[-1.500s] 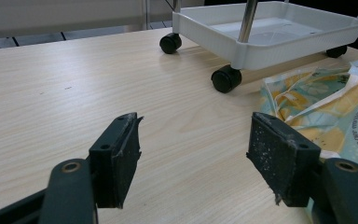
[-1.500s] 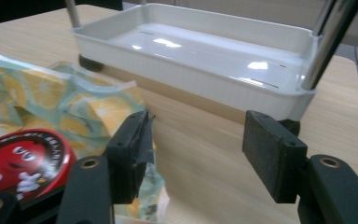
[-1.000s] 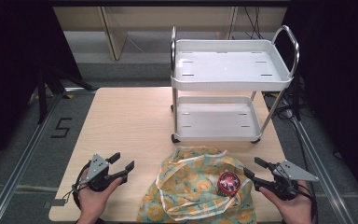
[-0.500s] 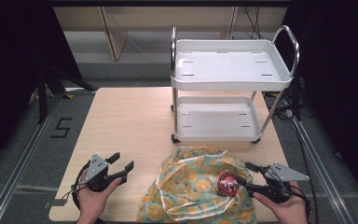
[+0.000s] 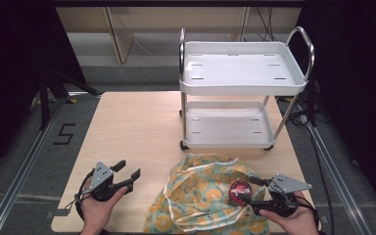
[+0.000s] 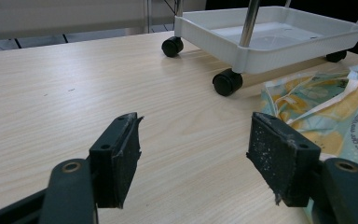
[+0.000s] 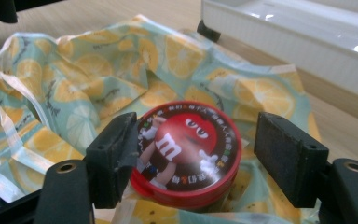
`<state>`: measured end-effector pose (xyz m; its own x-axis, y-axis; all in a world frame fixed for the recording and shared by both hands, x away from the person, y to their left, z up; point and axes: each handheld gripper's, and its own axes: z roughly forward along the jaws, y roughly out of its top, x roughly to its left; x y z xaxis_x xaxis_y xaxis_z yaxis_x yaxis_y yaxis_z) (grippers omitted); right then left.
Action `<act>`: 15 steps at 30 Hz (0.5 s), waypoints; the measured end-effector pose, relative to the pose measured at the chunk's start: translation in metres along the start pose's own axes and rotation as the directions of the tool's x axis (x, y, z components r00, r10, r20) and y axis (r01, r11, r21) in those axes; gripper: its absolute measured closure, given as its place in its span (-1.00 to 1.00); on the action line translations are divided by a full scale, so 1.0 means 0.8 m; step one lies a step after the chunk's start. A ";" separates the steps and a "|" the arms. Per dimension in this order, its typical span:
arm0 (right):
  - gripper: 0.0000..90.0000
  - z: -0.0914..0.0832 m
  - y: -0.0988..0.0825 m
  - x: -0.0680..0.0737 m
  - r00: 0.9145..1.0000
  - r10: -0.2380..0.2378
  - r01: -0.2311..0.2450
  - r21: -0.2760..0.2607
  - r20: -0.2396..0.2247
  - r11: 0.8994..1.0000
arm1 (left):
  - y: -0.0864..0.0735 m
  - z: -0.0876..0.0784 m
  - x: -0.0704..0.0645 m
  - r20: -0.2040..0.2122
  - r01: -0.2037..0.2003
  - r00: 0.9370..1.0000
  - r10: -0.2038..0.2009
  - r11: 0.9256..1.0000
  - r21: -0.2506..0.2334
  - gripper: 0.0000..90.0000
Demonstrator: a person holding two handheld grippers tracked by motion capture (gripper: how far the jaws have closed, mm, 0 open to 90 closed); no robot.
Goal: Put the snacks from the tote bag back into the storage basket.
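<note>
A round red candy tin (image 5: 239, 191) (image 7: 186, 149) with a cartoon lid lies on a lemon-print cloth bag (image 5: 200, 196) (image 7: 74, 79) near the table's front right. My right gripper (image 5: 252, 195) (image 7: 200, 154) reaches in from the right. Its jaws have just been opening and stand on either side of the tin. The left pad sits at the tin's edge, while a gap shows at the right pad. My left gripper (image 5: 129, 169) (image 6: 196, 144) rests open over bare wood at the front left, with nothing between its pads.
A white two-shelf cart (image 5: 245, 83) (image 6: 270, 42) (image 7: 284, 28) on black castors stands on the wooden table (image 5: 137, 127) just behind the bag. The bag's edge (image 6: 326, 102) lies to the right of the left gripper. Dark floor and rails flank the table.
My right gripper has slid left onto the bag and its jaws have opened from shut, now straddling the red tin. The left gripper has not moved.
</note>
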<state>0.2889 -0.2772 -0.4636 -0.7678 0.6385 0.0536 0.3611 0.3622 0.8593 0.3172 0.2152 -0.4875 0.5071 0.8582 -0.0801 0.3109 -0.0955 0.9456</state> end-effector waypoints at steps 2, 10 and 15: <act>-0.35 0.003 -0.002 0.000 1.000 -0.010 0.010 0.006 0.003 1.000 | 0.000 0.000 0.000 0.003 -0.002 1.000 0.002 1.000 0.000 -0.26; -0.39 0.009 -0.003 0.006 0.999 -0.033 0.033 0.028 -0.004 0.999 | 0.000 0.000 -0.001 0.006 0.000 1.000 0.000 1.000 -0.001 -0.26; -0.41 0.015 -0.007 0.003 0.999 -0.039 0.039 0.044 -0.007 0.998 | 0.000 0.000 -0.001 0.007 0.000 1.000 0.000 1.000 -0.001 -0.26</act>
<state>0.2912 -0.2698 -0.4742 -0.7848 0.6192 0.0236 0.3539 0.4167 0.8373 0.3165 0.2143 -0.4875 0.5130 0.8545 -0.0819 0.3102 -0.0956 0.9459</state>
